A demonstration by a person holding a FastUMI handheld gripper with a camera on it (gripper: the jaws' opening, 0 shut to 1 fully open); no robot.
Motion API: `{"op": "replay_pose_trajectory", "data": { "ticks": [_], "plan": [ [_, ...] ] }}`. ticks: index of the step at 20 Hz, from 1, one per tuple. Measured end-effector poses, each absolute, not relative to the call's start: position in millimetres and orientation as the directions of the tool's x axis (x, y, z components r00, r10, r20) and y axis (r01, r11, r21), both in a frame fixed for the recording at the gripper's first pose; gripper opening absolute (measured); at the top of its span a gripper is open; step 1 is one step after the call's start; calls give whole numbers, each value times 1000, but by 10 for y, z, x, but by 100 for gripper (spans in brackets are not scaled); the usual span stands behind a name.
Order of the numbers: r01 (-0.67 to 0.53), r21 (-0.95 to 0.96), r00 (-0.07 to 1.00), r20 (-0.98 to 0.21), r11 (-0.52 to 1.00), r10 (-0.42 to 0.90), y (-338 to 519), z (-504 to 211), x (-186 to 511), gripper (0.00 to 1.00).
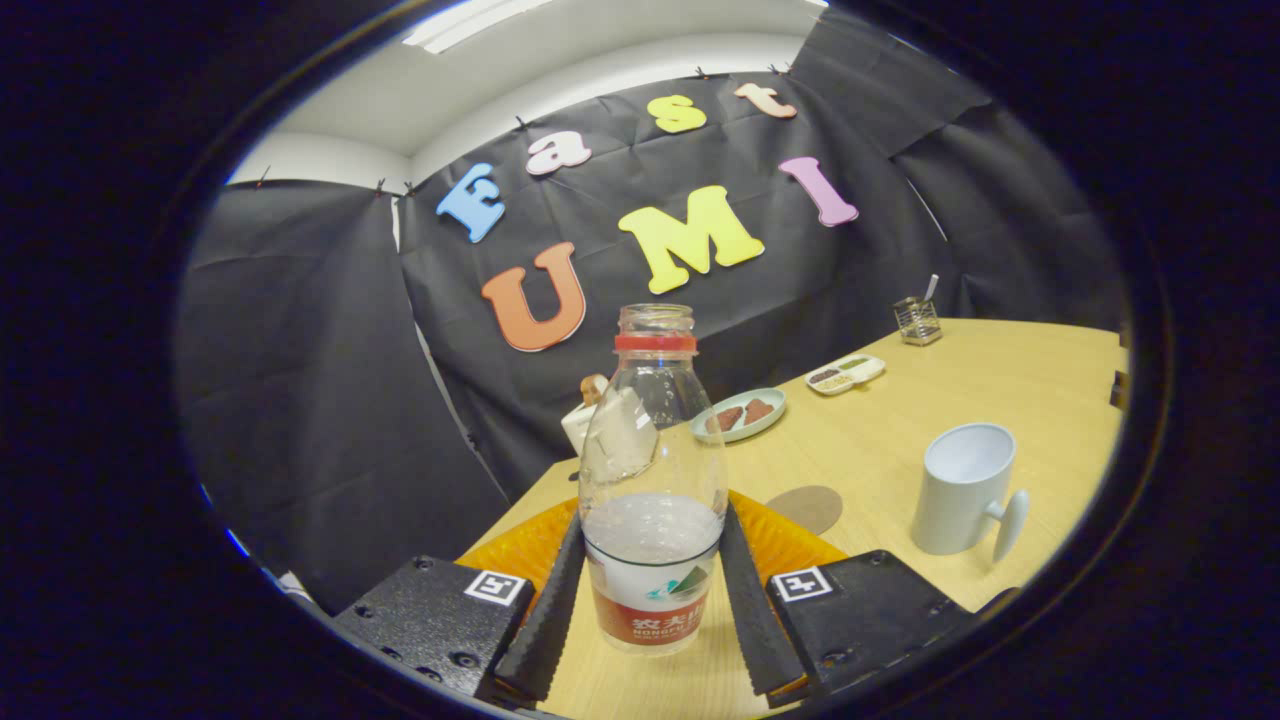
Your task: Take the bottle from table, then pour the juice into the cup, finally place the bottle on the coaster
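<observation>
Between my two fingers stands the bottle, upright, cap off, its red neck ring showing above the clear shoulder. My gripper has both fingers pressed against the bottle's lower body, one on each side of the label band, so I am clamped on it. Liquid fills only the lower part, its surface sitting just above the label (I cannot tell whether the base touches the table or hangs just over it).

Behind the bottle and the fingers I see an orange plate, partly hidden by them. Just beyond its edge, off to the right, lies the coaster, a flat brown disc on the wood. Further right stands the cup, white, upright, its handle turned toward me, well apart from the bottle.

Farther back on the table there is a pale green dish with brown pieces on it, then a white divided tray, then a small wire holder near the black cloth. Close behind the bottle's left shoulder sits a small white object, too blurred through the plastic to identify.
</observation>
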State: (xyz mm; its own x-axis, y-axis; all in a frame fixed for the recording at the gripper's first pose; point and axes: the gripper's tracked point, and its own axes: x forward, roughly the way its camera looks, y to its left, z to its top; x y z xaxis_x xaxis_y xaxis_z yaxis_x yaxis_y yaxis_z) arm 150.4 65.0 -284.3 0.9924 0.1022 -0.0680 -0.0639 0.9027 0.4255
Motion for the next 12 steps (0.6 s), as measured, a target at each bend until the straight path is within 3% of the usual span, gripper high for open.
{"op": "replay_pose_trajectory", "data": {
  "ticks": [5,12],
  "plan": [
    [-69,624,990,-53,778,131,589,-2735,1484,75],
    [-28,895,994,-20,445,104,297,-2815,1503,74]
  ]
}}
